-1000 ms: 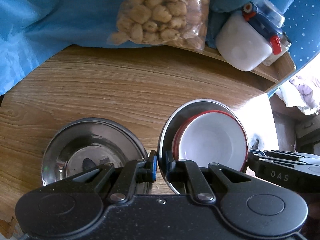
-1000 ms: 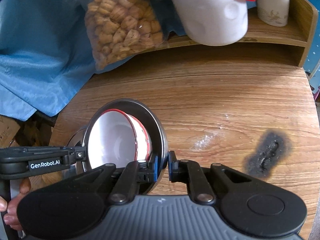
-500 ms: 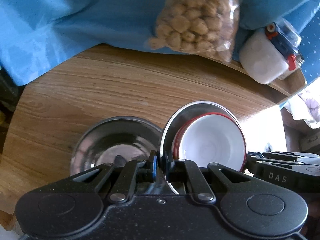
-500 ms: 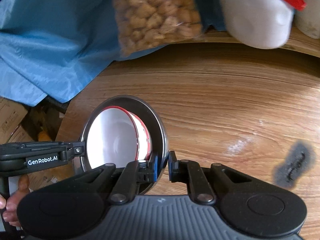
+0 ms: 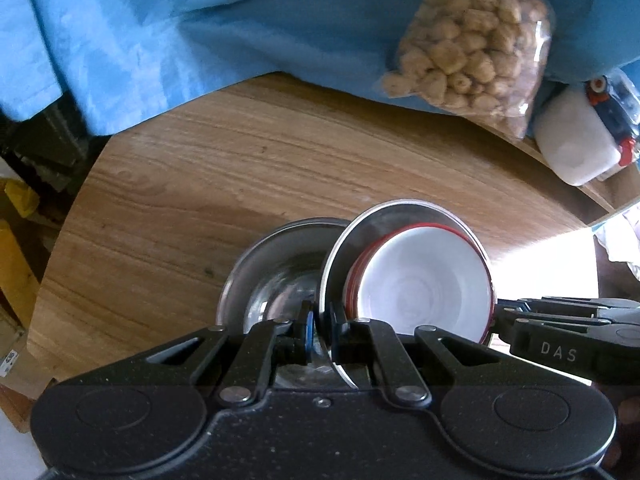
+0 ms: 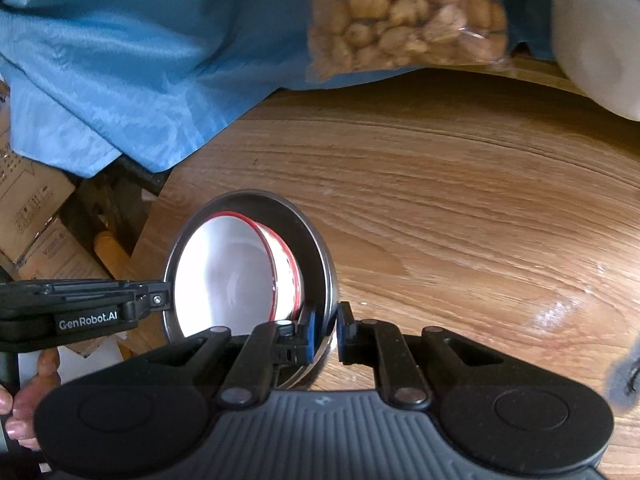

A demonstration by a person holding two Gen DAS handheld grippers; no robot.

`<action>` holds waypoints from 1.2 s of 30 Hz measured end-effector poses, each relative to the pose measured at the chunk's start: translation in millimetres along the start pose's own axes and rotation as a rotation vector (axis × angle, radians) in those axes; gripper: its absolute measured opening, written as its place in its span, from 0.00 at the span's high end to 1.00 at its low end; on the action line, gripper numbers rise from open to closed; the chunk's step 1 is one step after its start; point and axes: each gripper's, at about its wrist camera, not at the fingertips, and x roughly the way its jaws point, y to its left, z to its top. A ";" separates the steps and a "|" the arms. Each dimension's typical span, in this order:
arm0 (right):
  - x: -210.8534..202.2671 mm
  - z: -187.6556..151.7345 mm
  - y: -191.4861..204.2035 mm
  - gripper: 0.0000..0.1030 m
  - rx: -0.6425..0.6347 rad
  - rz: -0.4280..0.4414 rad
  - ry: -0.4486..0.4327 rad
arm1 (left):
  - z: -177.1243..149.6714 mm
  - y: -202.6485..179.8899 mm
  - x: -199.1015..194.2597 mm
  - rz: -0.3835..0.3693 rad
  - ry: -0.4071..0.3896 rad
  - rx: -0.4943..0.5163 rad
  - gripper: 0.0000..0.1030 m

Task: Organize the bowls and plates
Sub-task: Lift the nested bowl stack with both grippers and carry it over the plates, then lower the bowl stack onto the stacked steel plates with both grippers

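A steel bowl (image 5: 384, 216) holds a white bowl with a red rim (image 5: 424, 284) nested inside it. My left gripper (image 5: 320, 334) is shut on the steel bowl's left rim. My right gripper (image 6: 325, 334) is shut on its right rim (image 6: 326, 276), with the white bowl (image 6: 228, 276) showing inside. The pair is held above the wooden table (image 5: 240, 168). A second, empty steel bowl (image 5: 276, 276) sits on the table just left of and partly behind the held bowl. The right gripper's body (image 5: 560, 344) shows at the right of the left wrist view.
A bag of puffed snacks (image 5: 472, 52) and a white lidded container (image 5: 576, 148) stand at the table's back on a raised ledge. Blue cloth (image 5: 200, 28) drapes over the back left edge. Cardboard boxes (image 6: 36, 216) lie beyond the table's left edge.
Both grippers have carried the nested bowls leftward, so the held bowl now overlaps the empty steel bowl. The grips are unchanged.
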 end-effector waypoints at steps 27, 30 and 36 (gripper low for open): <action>26.7 6.0 19.4 0.89 -0.028 -0.003 0.078 | 5.9 33.4 10.7 0.003 0.052 -0.025 0.95; 28.1 6.1 18.9 0.89 -0.026 -0.006 0.080 | 5.9 32.7 12.0 0.002 0.055 -0.021 0.95; 31.2 6.5 18.9 0.88 -0.024 -0.007 0.088 | 6.3 31.0 14.0 0.006 0.059 -0.019 0.94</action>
